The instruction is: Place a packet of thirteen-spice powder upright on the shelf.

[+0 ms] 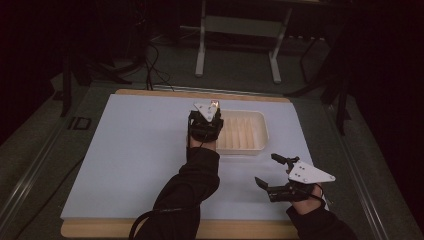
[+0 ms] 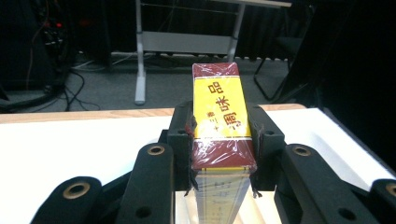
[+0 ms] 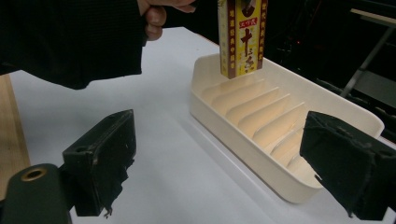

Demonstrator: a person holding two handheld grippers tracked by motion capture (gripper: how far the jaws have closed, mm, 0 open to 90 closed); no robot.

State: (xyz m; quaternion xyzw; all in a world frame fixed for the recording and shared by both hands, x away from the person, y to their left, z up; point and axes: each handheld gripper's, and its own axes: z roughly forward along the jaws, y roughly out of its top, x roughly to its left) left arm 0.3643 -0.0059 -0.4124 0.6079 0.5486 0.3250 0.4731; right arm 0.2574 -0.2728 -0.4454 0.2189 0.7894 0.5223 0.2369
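A tall red-and-yellow seasoning box point(image 2: 222, 116) with Chinese print is clamped upright between the jaws of my left gripper point(image 2: 222, 140). In the right gripper view the box point(image 3: 241, 37) hangs with its lower end just above the first slots at the far end of a cream ribbed tray point(image 3: 243, 140). From above, the left gripper point(image 1: 205, 125) points down over the tray's point(image 1: 264, 132) left end, and the box top point(image 1: 215, 104) peeks out beside the grey plate. My right gripper point(image 1: 265, 168) hovers near the table's front right, jaws wide apart and empty, and it point(image 3: 224, 158) faces the tray.
A white sheet point(image 1: 140, 150) covers the wooden table, with bare wood along the front edge point(image 1: 100, 229). Beyond the table stands a metal desk frame point(image 1: 237, 30), with cables point(image 1: 155, 65) on the floor. The surroundings are dark.
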